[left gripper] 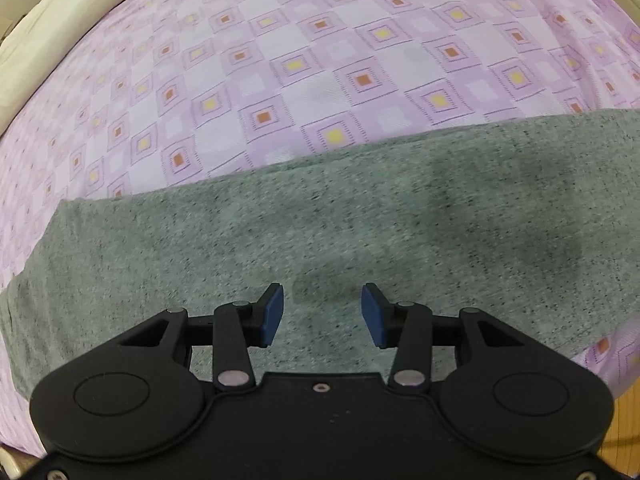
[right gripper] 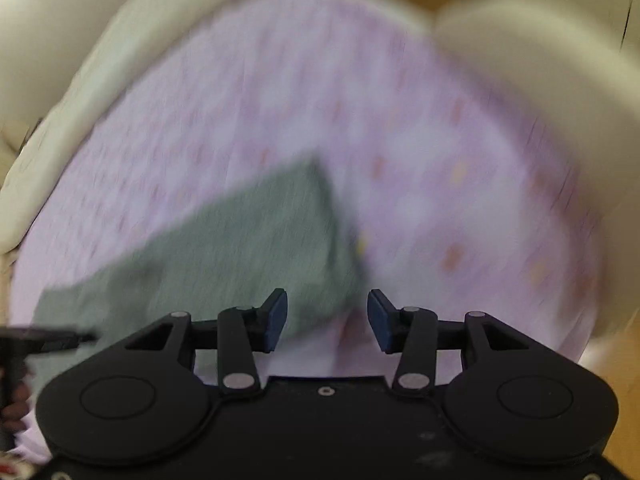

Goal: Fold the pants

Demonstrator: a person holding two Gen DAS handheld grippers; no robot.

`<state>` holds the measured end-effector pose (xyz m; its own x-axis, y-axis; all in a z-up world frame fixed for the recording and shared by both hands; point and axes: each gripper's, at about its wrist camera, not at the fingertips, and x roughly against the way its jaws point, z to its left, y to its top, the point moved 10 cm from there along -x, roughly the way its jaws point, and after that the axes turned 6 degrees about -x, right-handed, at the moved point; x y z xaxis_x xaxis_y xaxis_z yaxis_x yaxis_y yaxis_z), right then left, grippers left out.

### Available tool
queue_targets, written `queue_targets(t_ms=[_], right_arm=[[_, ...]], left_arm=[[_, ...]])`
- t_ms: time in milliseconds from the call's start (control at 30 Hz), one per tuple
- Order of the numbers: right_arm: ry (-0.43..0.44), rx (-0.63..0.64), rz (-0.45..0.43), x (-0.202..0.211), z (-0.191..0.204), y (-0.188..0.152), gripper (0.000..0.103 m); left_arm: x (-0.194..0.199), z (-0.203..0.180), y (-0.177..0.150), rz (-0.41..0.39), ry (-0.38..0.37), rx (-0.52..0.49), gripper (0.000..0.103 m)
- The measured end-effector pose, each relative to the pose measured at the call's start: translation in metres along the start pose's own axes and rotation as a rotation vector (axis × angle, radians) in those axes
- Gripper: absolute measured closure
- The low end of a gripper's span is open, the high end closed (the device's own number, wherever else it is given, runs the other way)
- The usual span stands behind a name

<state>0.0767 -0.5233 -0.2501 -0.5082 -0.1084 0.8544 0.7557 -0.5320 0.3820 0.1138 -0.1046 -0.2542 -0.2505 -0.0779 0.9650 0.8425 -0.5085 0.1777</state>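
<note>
The grey heathered pants (left gripper: 320,220) lie flat in a long band across the purple checked cloth (left gripper: 300,60). My left gripper (left gripper: 322,312) is open and empty, hovering just above the middle of the pants. In the blurred right wrist view the pants (right gripper: 240,240) show as a grey strip whose end lies just ahead of my right gripper (right gripper: 327,318), which is open and empty, above the pants' end corner and the cloth. The other gripper's tip (right gripper: 44,338) shows at the left edge.
The purple cloth (right gripper: 400,140) covers a cream cushioned surface (left gripper: 48,32) with raised cream edges (right gripper: 520,60) on the far and right sides. Wooden floor (left gripper: 628,432) shows at the lower right.
</note>
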Motion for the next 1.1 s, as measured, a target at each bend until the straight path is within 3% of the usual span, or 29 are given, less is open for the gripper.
queue_targets(t_ms=[100,200,333,433,600,867,1033,1067,1100], right_arm=[[0.035,0.024,0.049,-0.027,0.001,0.014,0.055],[0.037,-0.002,0.222,-0.05,-0.002,-0.005,0.056],[0.102,0.088,0.217,-0.013,0.014,-0.034,0.054],[0.122,0.134,0.299,0.006,0.015,-0.055,0.055],[0.074,-0.011,0.246,0.003,-0.013,-0.031,0.054],[0.197,-0.173,0.337,-0.059,-0.016,-0.016,0.054],[0.243,-0.197,0.311,-0.069,-0.006,-0.001,0.053],[0.253,-0.175,0.306,-0.068,-0.002,0.0,0.055],[0.264,-0.129,0.306,-0.063,0.003,-0.002,0.063]], left_arm=[[0.0,-0.006,0.007,-0.005,0.0,-0.035,0.05],[0.003,-0.012,0.012,-0.01,0.003,-0.056,0.05],[0.009,-0.014,0.015,-0.024,0.0,-0.053,0.05],[0.004,-0.015,0.014,-0.006,-0.002,-0.053,0.05],[0.001,-0.02,0.014,0.005,-0.005,-0.065,0.05],[0.004,-0.019,0.003,0.016,0.002,-0.081,0.05],[0.005,-0.011,-0.006,0.023,0.0,-0.049,0.05],[0.004,-0.01,-0.006,0.023,-0.004,-0.042,0.05],[0.003,-0.01,-0.005,0.022,-0.011,-0.036,0.05]])
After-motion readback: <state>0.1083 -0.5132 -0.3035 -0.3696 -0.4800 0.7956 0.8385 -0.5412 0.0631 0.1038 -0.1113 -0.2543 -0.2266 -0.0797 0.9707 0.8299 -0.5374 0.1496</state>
